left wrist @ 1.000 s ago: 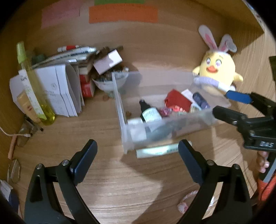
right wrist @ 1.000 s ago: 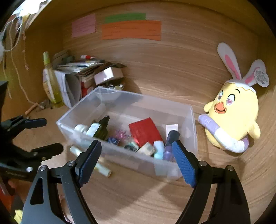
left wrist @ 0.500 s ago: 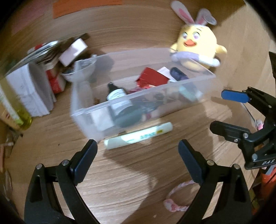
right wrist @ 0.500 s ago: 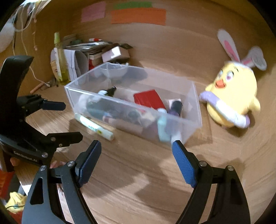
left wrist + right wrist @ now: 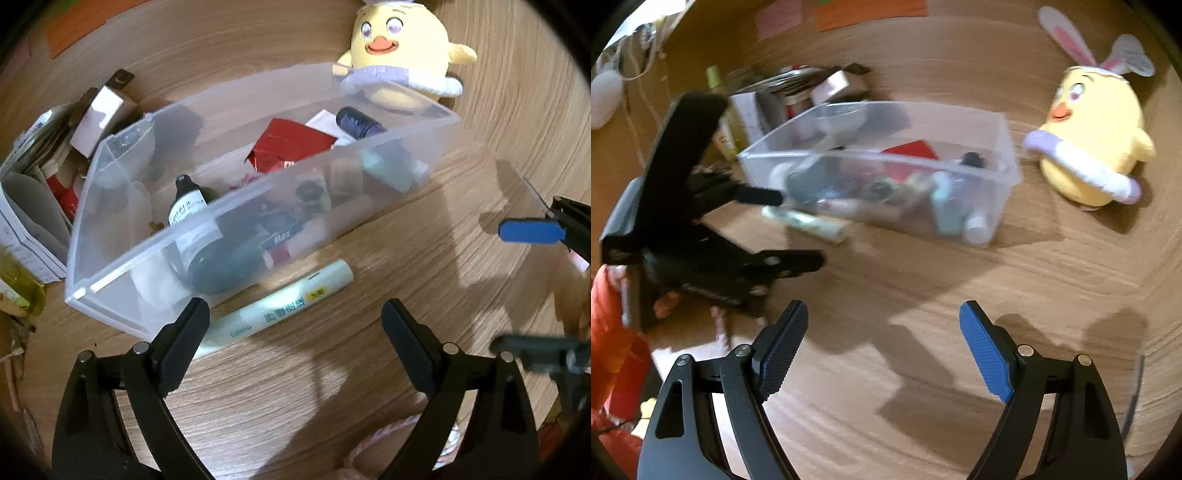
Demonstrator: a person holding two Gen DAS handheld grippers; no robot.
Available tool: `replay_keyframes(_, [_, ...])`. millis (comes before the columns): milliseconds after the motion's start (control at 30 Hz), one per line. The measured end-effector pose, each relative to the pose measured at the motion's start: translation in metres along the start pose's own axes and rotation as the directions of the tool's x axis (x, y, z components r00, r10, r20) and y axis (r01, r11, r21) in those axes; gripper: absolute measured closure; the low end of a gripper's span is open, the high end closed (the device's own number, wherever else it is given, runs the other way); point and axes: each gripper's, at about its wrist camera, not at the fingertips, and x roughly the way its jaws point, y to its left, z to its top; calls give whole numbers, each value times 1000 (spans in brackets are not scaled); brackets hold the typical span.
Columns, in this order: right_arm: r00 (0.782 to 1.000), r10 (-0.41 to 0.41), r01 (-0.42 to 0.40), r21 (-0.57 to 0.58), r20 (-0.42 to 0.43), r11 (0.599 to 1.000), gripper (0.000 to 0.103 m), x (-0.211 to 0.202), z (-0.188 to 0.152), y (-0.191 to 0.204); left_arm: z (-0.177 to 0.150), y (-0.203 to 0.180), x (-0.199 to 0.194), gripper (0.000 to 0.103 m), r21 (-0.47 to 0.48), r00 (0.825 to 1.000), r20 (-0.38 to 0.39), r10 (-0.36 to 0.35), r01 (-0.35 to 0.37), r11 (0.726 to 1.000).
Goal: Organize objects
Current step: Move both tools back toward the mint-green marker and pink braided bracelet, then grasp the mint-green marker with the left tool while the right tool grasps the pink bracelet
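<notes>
A clear plastic bin (image 5: 236, 206) (image 5: 1004, 147) stands on the wooden table and holds a dark dropper bottle (image 5: 186, 206), a red packet (image 5: 291, 146), tubes and small items. A pale green tube (image 5: 280, 304) (image 5: 809, 223) lies on the table just in front of the bin. My left gripper (image 5: 295, 332) is open and empty, just short of the tube; it also shows in the right wrist view (image 5: 790, 229). My right gripper (image 5: 882, 350) is open and empty over bare table, to the right; it also shows in the left wrist view (image 5: 532, 288).
A yellow bunny-eared plush chick (image 5: 402, 55) (image 5: 1093, 140) sits behind the bin on the right. A pile of boxes and papers (image 5: 48, 155) and a yellow-green bottle (image 5: 720, 110) stand at the left. A pink rope piece (image 5: 391, 439) lies near the front edge.
My left gripper has moved forward and down towards the pale green tube beside the bin. My right gripper has pulled back and away from the bin. Both stayed open.
</notes>
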Motion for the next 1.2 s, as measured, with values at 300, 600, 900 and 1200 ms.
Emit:
replay_keyframes(300, [995, 85, -91, -101, -57, 991, 38, 11, -10, 43, -16, 26, -5, 49, -86, 999, -5, -36, 36, 996])
replay_keyframes(600, [994, 60, -80, -234, -90, 969, 88, 29, -10, 80, -49, 36, -24, 80, -140, 999, 26, -36, 39, 989])
replay_keyframes(900, [996, -52, 41, -152, -73, 988, 92, 27, -5, 42, -70, 36, -36, 87, -154, 998, 34, -61, 65, 986])
replay_keyframes(1200, [996, 13, -14, -14, -85, 1000, 68, 17, 7, 13, -67, 33, -35, 83, -148, 998, 8, -56, 56, 987])
